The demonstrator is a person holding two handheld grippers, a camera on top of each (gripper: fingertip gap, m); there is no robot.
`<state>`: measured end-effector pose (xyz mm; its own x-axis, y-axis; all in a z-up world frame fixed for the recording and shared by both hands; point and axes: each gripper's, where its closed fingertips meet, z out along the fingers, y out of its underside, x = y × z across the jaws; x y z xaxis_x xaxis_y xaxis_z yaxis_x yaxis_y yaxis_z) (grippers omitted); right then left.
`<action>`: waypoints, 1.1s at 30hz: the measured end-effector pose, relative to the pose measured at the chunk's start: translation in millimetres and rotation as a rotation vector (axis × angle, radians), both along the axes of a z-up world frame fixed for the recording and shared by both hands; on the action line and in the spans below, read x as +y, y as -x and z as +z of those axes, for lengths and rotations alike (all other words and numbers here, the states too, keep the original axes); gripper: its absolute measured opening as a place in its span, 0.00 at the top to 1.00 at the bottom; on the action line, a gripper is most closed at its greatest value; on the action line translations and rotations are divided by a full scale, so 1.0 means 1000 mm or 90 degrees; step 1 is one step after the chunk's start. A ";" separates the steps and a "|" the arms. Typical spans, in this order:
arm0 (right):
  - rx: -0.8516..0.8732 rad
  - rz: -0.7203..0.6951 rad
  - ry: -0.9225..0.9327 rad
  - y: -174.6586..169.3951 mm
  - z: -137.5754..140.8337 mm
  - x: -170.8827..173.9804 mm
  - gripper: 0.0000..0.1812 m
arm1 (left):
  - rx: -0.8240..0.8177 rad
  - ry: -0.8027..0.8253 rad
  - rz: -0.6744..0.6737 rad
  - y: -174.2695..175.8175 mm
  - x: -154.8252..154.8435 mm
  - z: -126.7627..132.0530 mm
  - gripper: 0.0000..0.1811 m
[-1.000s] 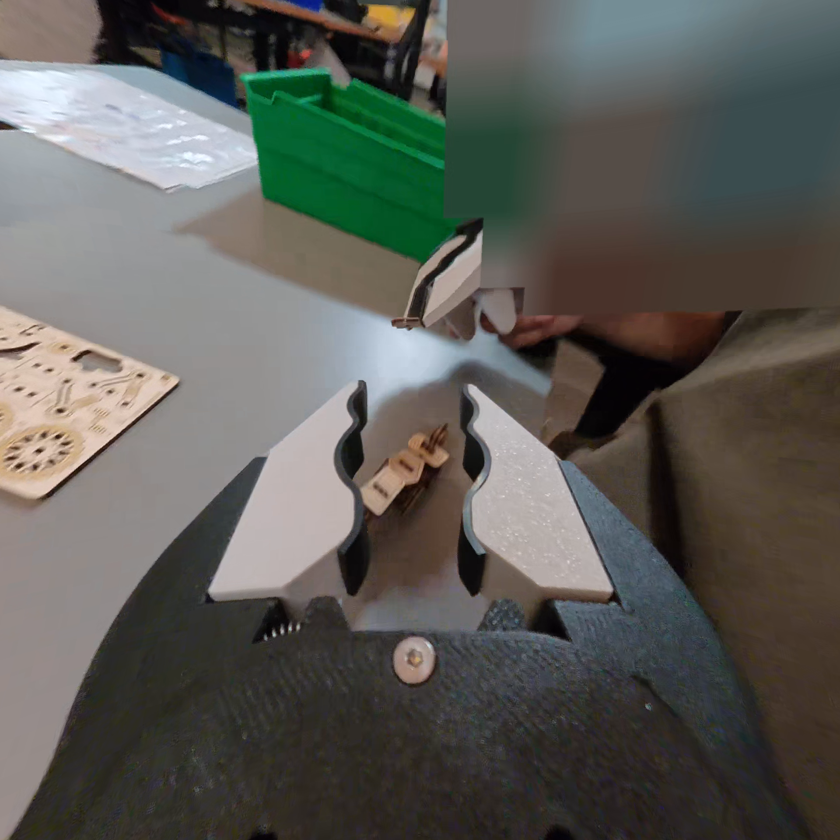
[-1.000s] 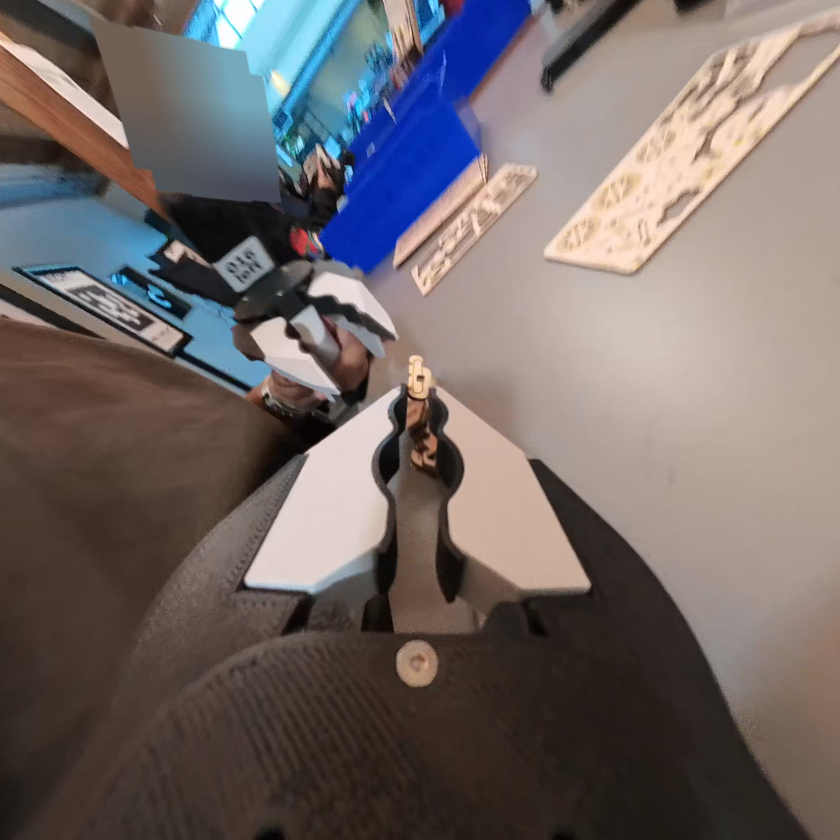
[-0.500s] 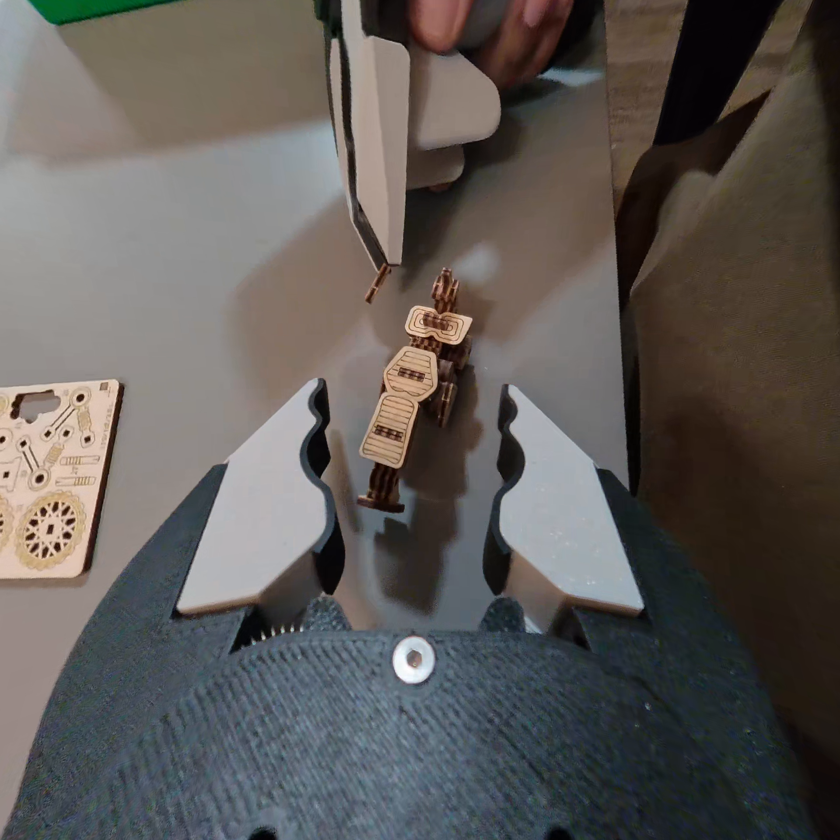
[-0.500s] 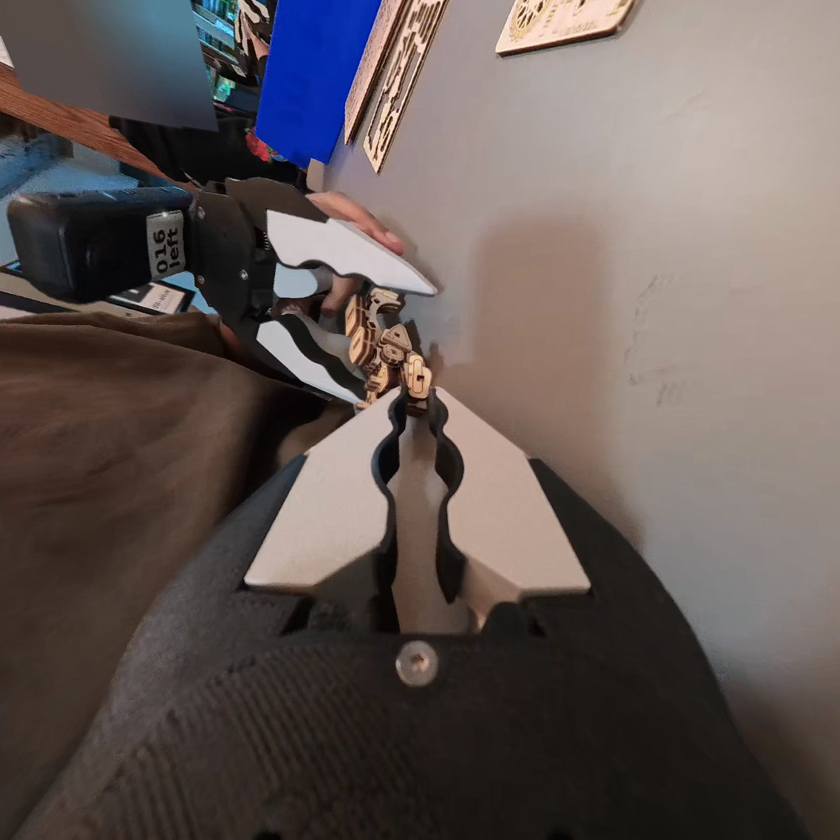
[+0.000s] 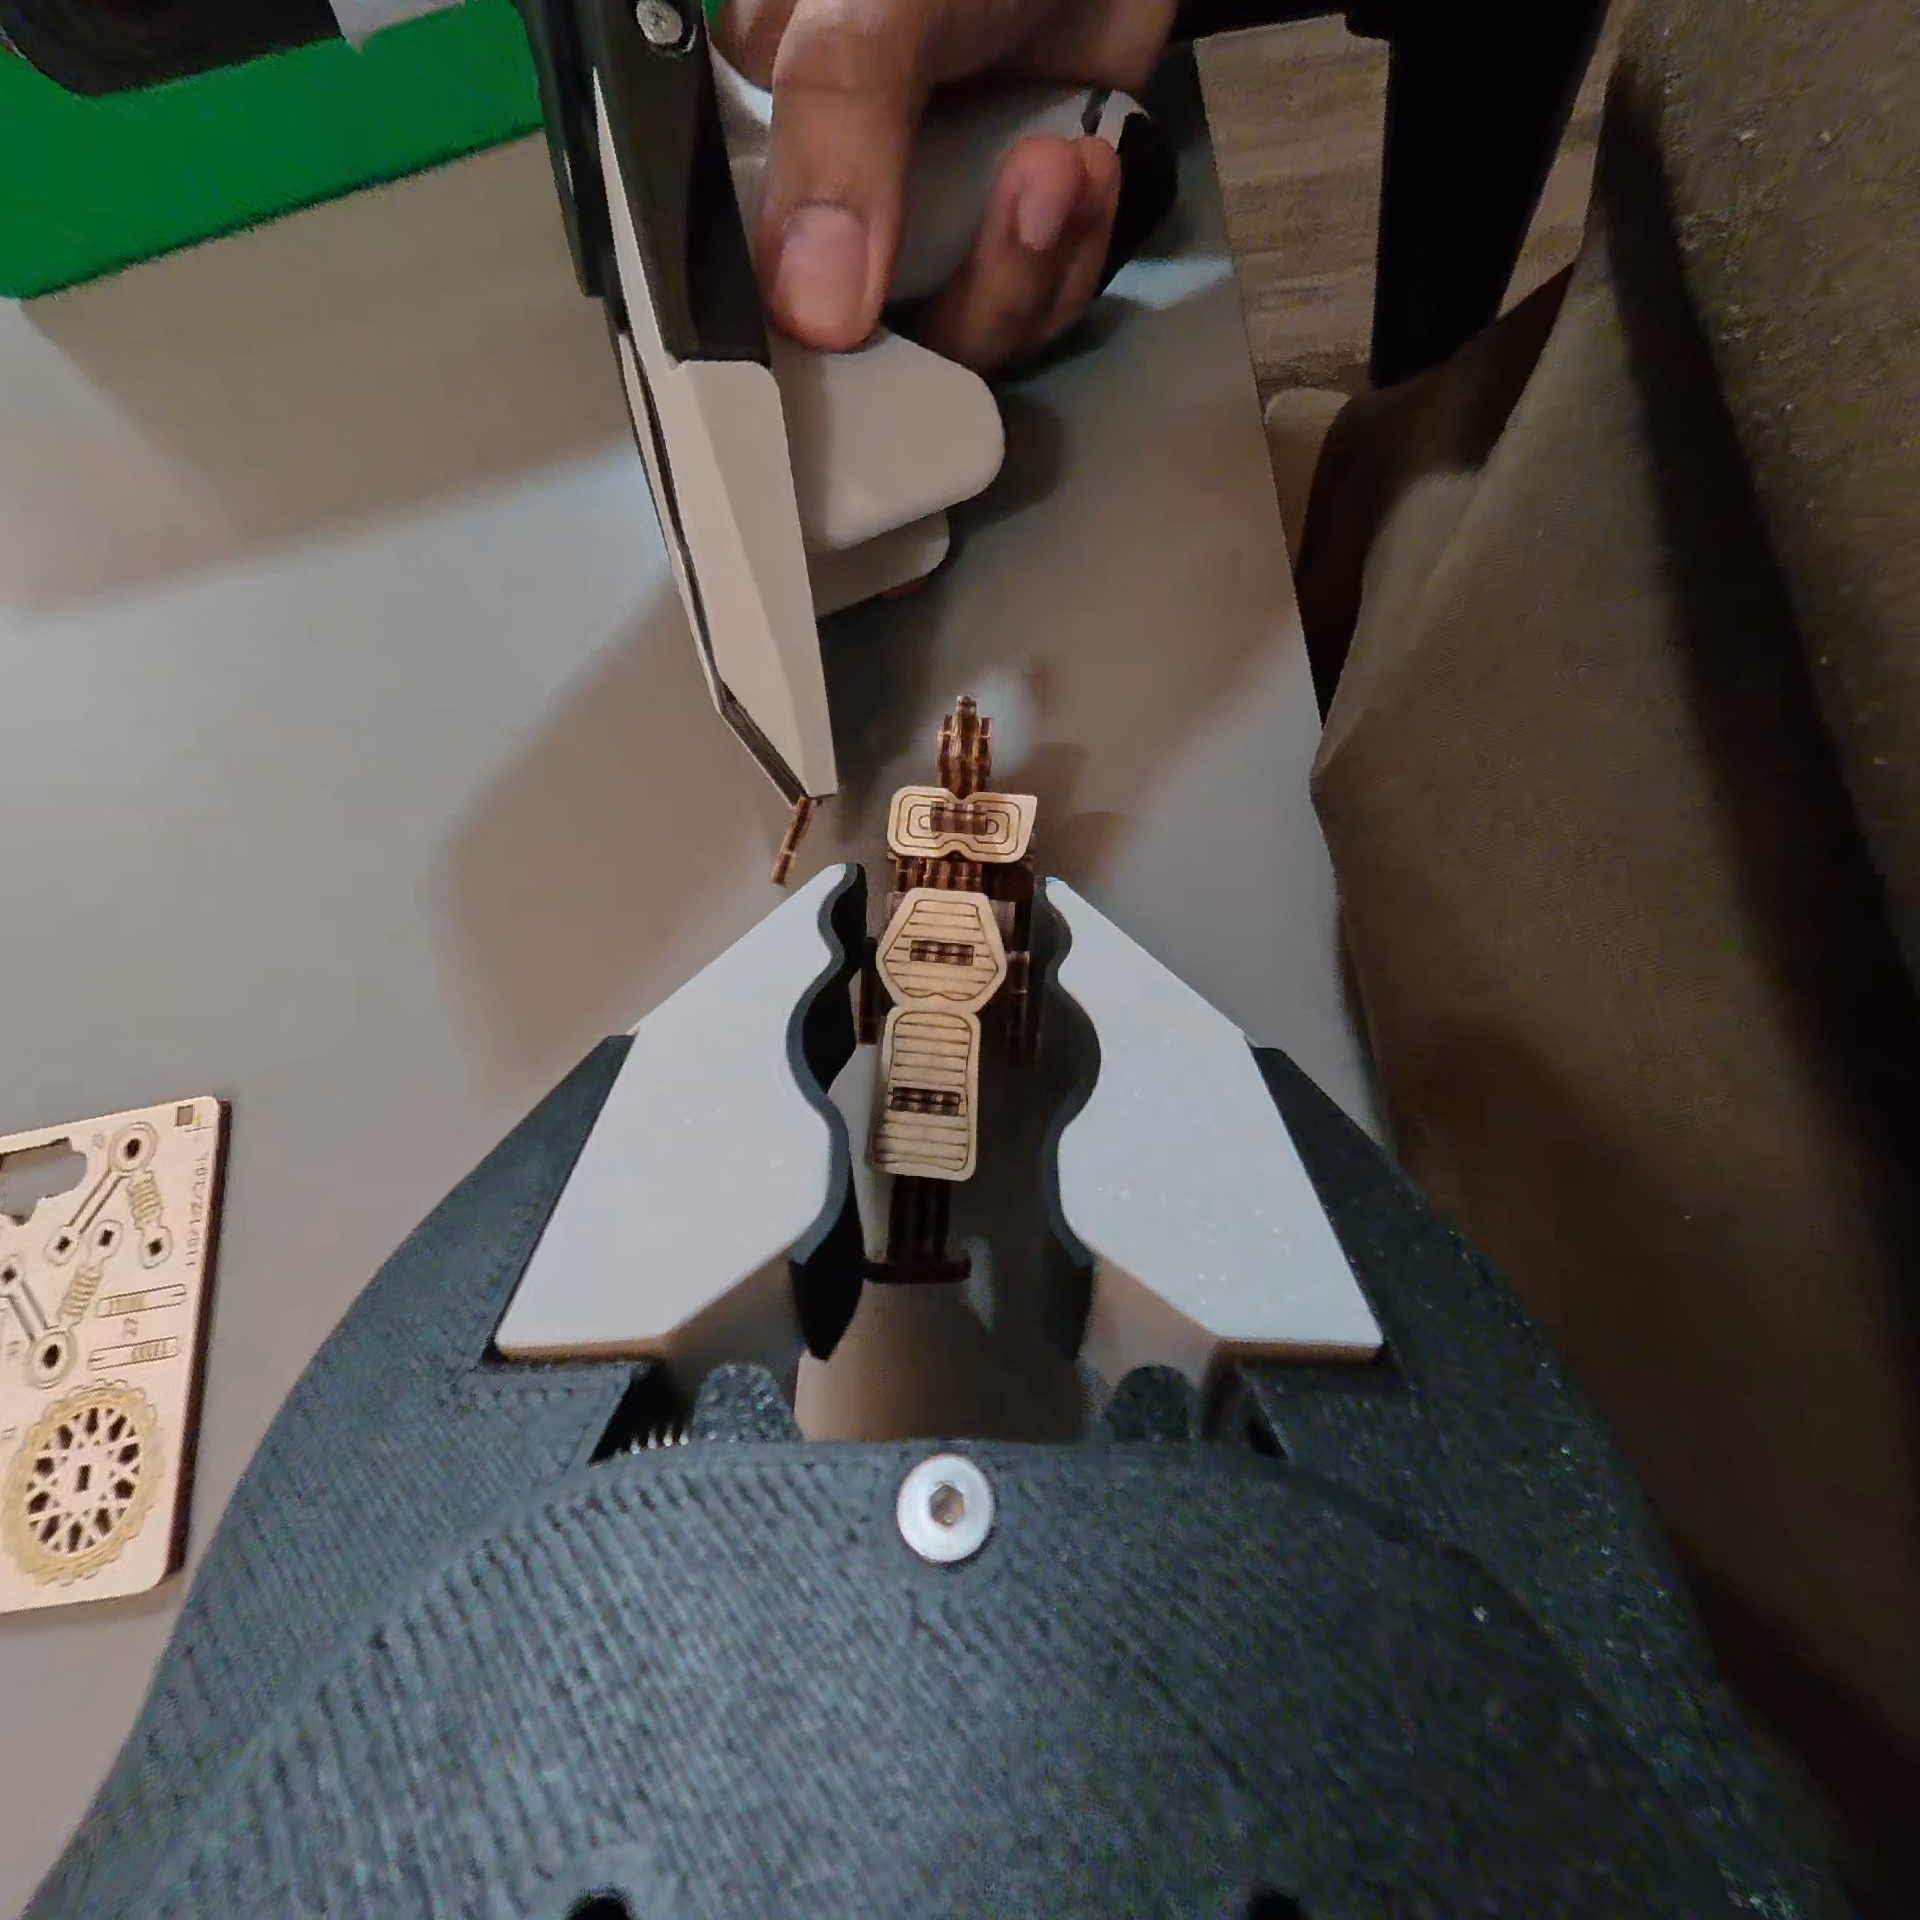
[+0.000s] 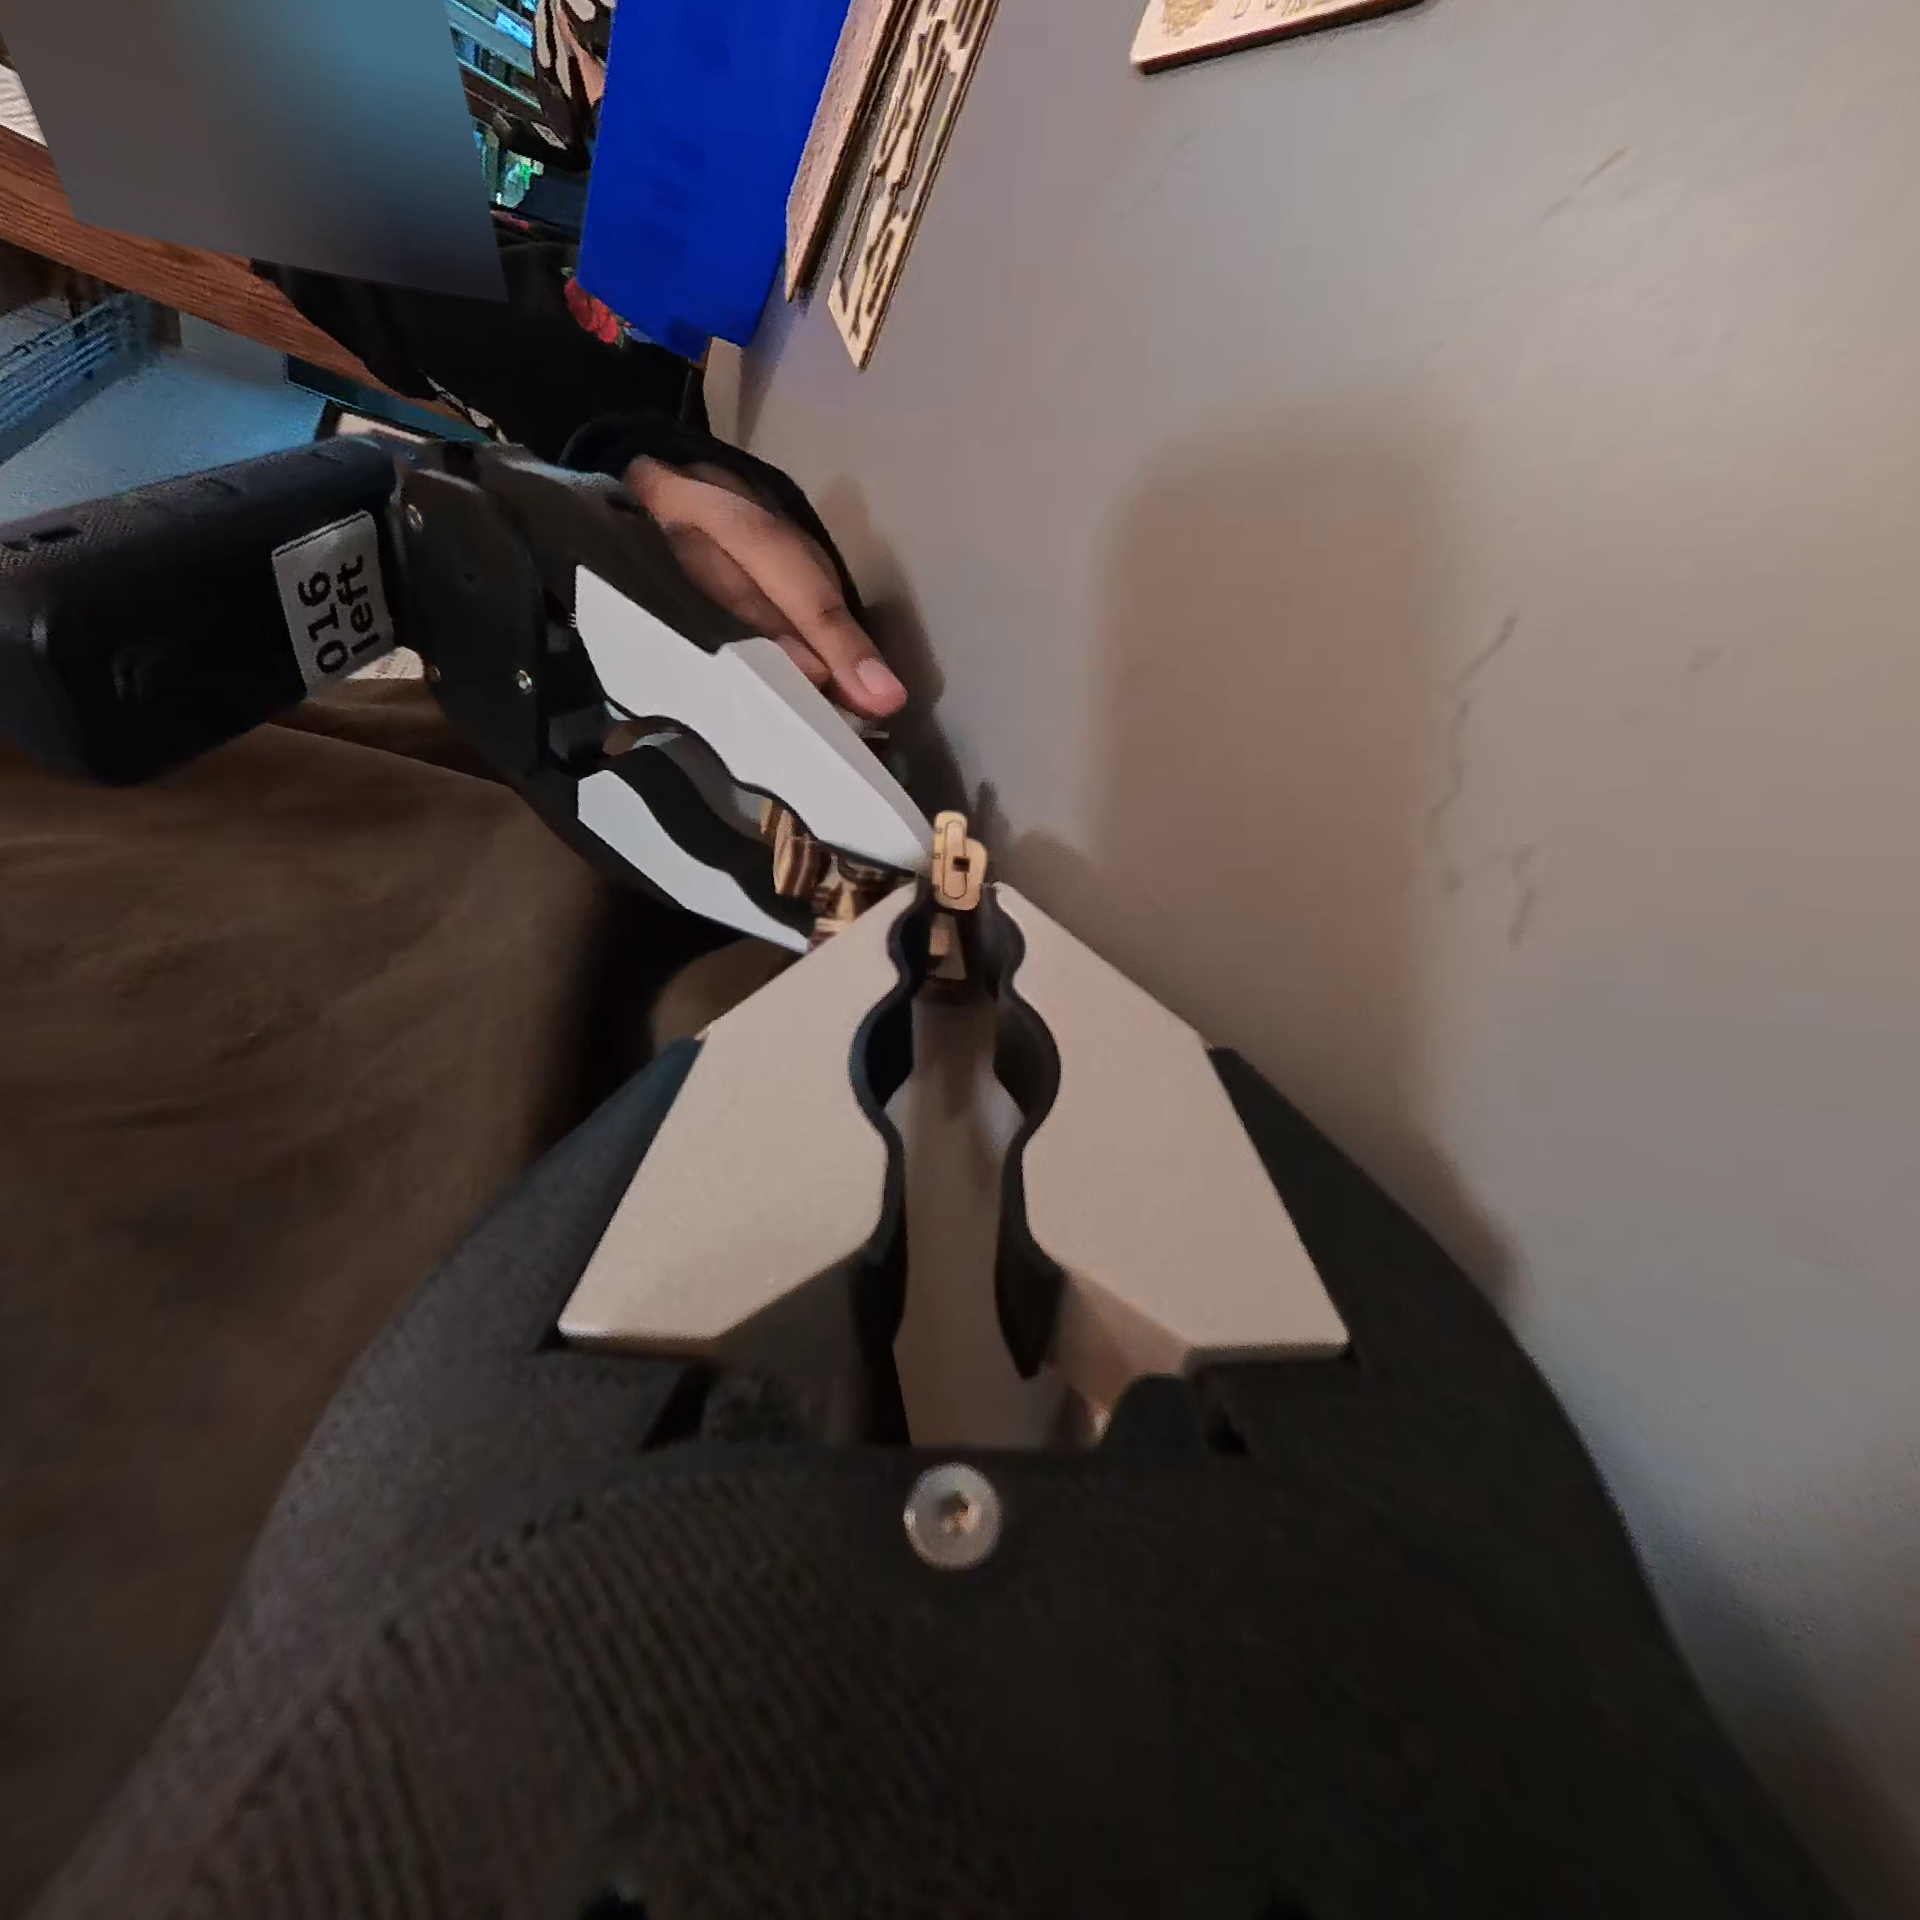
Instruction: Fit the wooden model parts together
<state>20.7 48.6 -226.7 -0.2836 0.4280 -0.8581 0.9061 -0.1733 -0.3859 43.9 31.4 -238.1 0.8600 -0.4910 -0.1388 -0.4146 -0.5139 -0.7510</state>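
Observation:
A small, partly built wooden model stands on the grey table near its edge. My left gripper has its jaws closed against the model's two sides and grips it. It also shows in the right wrist view, with the model between its fingers. My right gripper is shut on a small flat wooden part that sticks out past the tips. In the left wrist view the right gripper points down, with the part just left of the model's front end and a small gap between them.
A wooden parts sheet lies at the left. A green bin stands at the back. A blue box and more wooden sheets lie farther off. A person's olive clothing fills the space past the table edge.
My left gripper has moved forward over the model and closed its open jaws on it. The right gripper with its small part has come down closer beside the model's front.

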 end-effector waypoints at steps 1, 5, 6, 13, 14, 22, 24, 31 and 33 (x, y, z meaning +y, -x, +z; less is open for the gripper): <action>0.008 -0.003 -0.006 0.001 0.001 0.001 0.96 | 0.015 -0.016 0.001 0.001 0.000 0.002 0.84; 0.049 -0.011 -0.005 0.002 0.010 0.004 0.96 | 0.145 -0.075 0.011 0.018 0.000 -0.001 0.83; 0.056 -0.012 -0.001 0.002 0.013 0.003 0.96 | 0.154 -0.083 0.013 0.020 0.000 0.000 0.84; 0.080 0.014 -0.072 -0.002 0.005 -0.002 0.96 | 0.157 -0.088 -0.010 0.017 -0.004 -0.001 0.84; 0.078 0.019 -0.068 -0.003 0.005 -0.004 0.96 | 0.161 -0.092 -0.017 0.015 -0.005 0.000 0.84; 0.017 0.053 -0.019 -0.017 0.001 -0.012 0.96 | 0.120 -0.120 -0.040 0.002 -0.007 0.009 0.83; 0.011 0.054 -0.016 -0.018 0.001 -0.012 0.96 | 0.118 -0.120 -0.045 0.001 -0.008 0.010 0.84; -0.021 0.079 0.029 -0.025 0.003 -0.015 0.96 | 0.143 -0.100 -0.071 -0.008 -0.012 0.001 0.83; -0.025 0.086 0.026 -0.027 0.002 -0.017 0.96 | 0.145 -0.100 -0.074 -0.009 -0.013 0.001 0.83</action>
<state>47.8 31.7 -224.9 -0.3023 0.3530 -0.8854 0.9365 -0.0634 -0.3450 52.5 18.8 -236.9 0.7371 -0.5423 -0.4033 -0.6308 -0.3380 -0.6985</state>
